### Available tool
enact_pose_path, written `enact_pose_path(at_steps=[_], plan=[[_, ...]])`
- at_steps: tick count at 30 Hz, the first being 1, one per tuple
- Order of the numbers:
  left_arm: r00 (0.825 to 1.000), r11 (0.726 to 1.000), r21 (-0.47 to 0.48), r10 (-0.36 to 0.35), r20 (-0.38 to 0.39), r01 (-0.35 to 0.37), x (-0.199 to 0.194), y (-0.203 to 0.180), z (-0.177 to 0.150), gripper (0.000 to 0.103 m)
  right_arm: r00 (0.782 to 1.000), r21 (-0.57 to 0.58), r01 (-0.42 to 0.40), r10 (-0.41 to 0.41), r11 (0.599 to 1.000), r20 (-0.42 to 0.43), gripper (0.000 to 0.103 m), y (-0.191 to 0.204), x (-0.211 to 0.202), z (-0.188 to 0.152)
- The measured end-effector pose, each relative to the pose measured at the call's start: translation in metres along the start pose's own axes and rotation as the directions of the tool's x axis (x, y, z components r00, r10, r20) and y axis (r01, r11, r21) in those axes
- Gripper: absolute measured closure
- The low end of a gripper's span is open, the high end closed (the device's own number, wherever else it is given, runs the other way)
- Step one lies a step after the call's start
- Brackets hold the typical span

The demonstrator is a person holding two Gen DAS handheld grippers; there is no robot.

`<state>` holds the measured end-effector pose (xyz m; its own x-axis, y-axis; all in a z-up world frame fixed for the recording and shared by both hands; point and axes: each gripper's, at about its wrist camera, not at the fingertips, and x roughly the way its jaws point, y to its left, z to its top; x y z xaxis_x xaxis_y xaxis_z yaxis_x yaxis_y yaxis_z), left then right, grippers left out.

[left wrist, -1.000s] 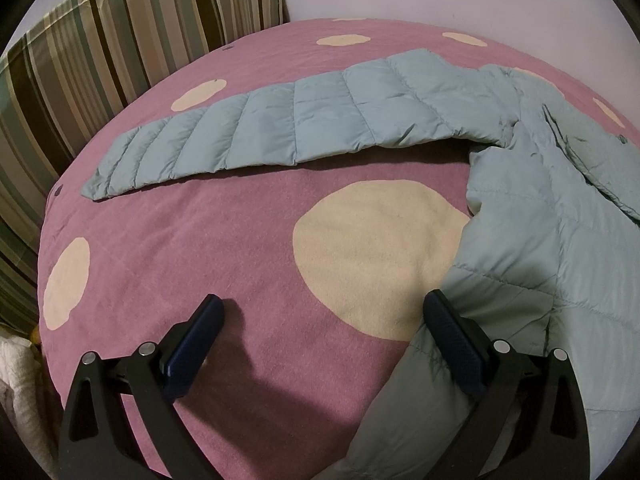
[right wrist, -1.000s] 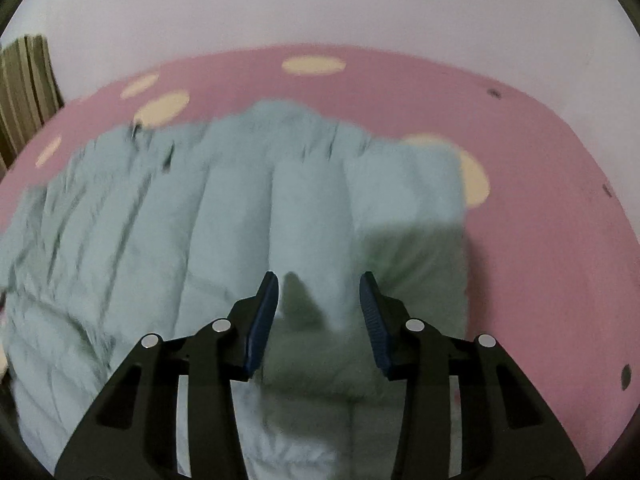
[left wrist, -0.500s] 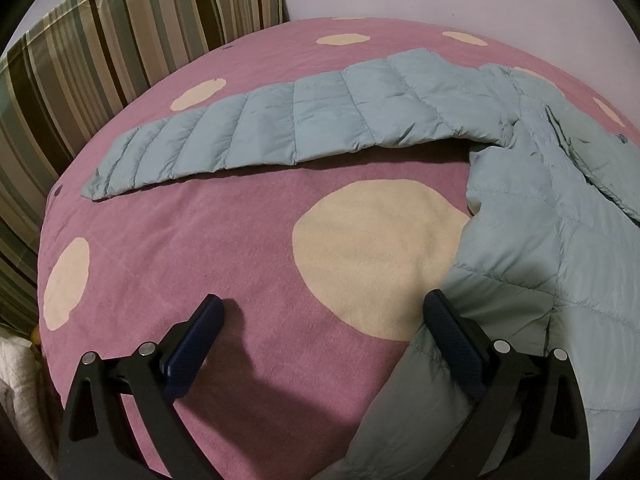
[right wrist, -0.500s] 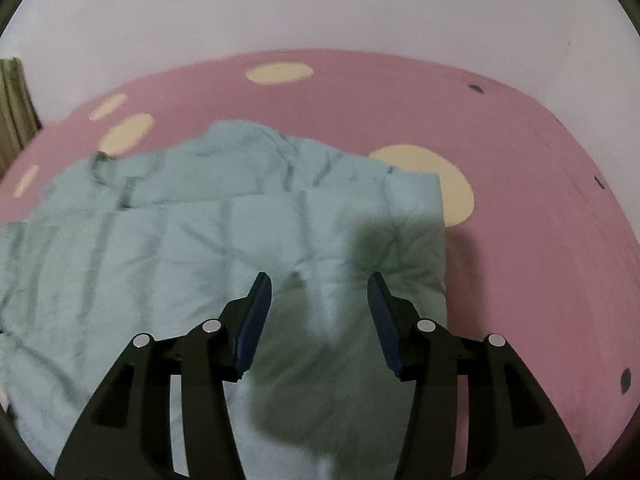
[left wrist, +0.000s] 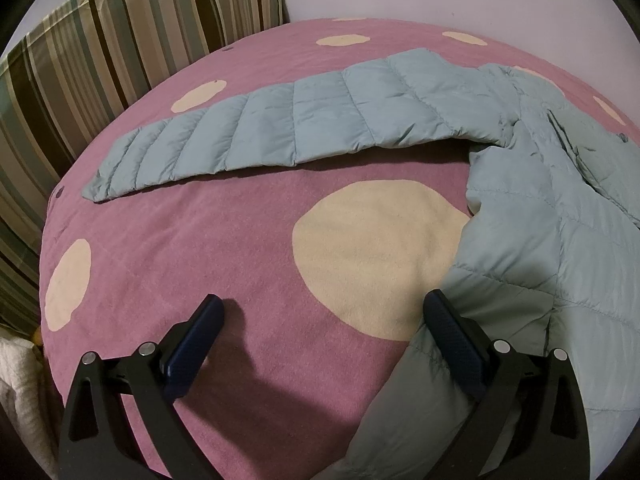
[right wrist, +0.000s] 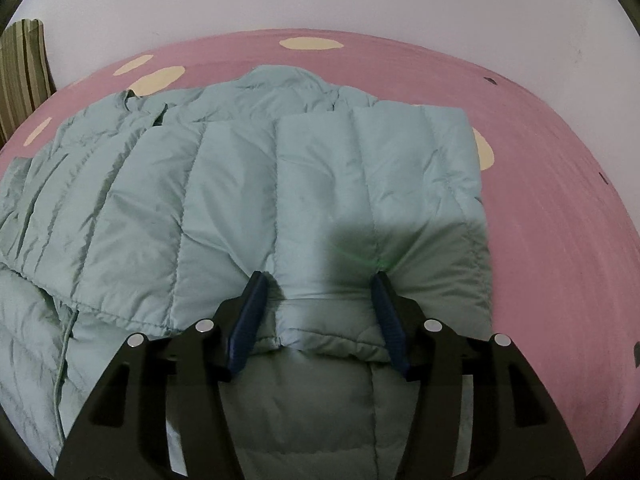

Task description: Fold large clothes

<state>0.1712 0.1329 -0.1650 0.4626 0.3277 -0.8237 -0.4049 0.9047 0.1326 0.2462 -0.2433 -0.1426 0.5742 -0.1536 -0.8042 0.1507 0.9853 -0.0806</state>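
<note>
Flat, the pale-blue quilted jacket [right wrist: 240,184] lies folded between the right tool's [right wrist: 318,280] half-spread jaws.

Dim, sharp, fisheye-bent edges, soft shadows

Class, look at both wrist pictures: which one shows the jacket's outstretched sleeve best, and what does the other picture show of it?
The left wrist view: the outstretched sleeve lies whole from cuff to shoulder across the pink spotted bedcover. The right wrist view does not show it, only the jacket body with a folded-over panel.
</note>
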Motion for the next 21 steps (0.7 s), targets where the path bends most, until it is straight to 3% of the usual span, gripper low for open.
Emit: enact_pose_path(at_steps=[13,16,21], plan=[[0.997,0.996,-0.052,-0.073,-0.018,0.072,0.002,0.008,0.000,0.004,1.000,-0.006,0.011,-0.011,1.000,0.009,0.048,0.000,0.000,-0.002],[0.997,0.997,-0.018,-0.080,-0.019,0.080,-0.003,0.011,0.000,0.004,1.000,-0.007,0.013,-0.012,1.000,0.010,0.048,0.000,-0.001,-0.002],[0.998,0.996,-0.074,-0.045,0.043,0.048,-0.015,0.051,0.010,0.004,1.000,-0.007,0.011,-0.011,1.000,0.011,0.048,0.000,-0.001,-0.002]])
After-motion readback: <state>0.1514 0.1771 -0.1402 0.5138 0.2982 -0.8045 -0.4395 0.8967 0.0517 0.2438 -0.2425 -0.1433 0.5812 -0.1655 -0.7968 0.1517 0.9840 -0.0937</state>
